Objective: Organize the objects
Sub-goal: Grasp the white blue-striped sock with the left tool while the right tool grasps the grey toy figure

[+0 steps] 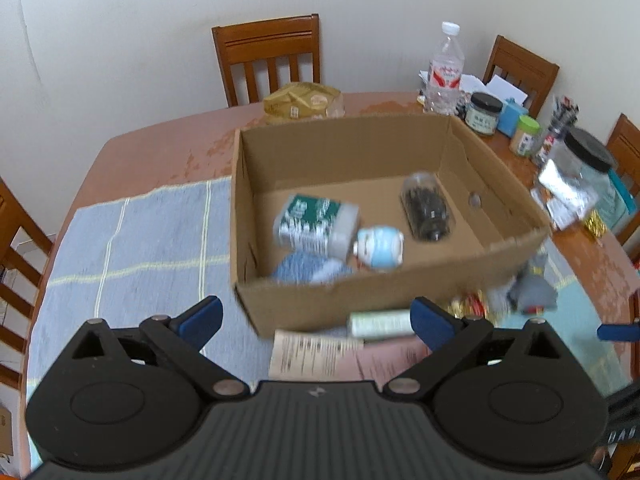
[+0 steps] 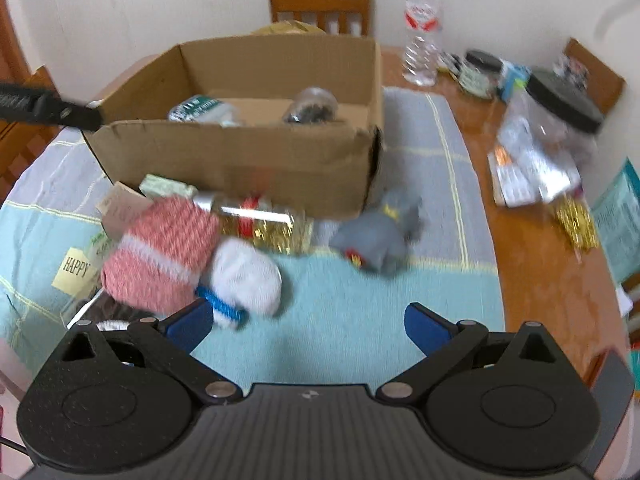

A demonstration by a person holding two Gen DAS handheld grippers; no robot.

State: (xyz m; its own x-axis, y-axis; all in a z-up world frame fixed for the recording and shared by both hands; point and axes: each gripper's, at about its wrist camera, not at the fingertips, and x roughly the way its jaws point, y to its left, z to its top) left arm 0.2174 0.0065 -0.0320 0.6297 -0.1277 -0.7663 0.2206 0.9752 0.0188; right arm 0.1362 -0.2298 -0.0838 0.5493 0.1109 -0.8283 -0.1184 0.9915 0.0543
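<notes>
A: What's left outside the cardboard box (image 2: 240, 160)?

B: A small heap on the worktop (image 2: 532, 240), right against the box's near wall: a pink-and-white knitted bundle (image 2: 160, 256), a white rolled sock with a blue band (image 2: 248, 280), a gold-wrapped packet (image 2: 264, 220), and a grey soft toy (image 2: 380, 236) a little apart on the cloth.

A: And inside the box?

B: A green-and-white bottle (image 1: 316, 220) lying on its side, a small white-and-blue bottle (image 1: 380, 246) touching it, a blue knitted piece (image 1: 308, 268) in the near corner, and a clear jar of dark stuff (image 1: 428, 208) further over.

A: The grippers?

B: Left gripper (image 1: 316, 320) has its jaws spread wide, nothing between them. Right gripper (image 2: 308, 324) likewise wide and empty, over bare cloth, with the sock just beside its left finger.

A: How would that sock handle?

B: Light and soft, I'd judge; it will squash rather than slip. Pinch it across the thick middle, not the loose end. The knitted bundle looks the same. The gold packet seems crinkly and slicker, so take it across its flat faces.
</notes>
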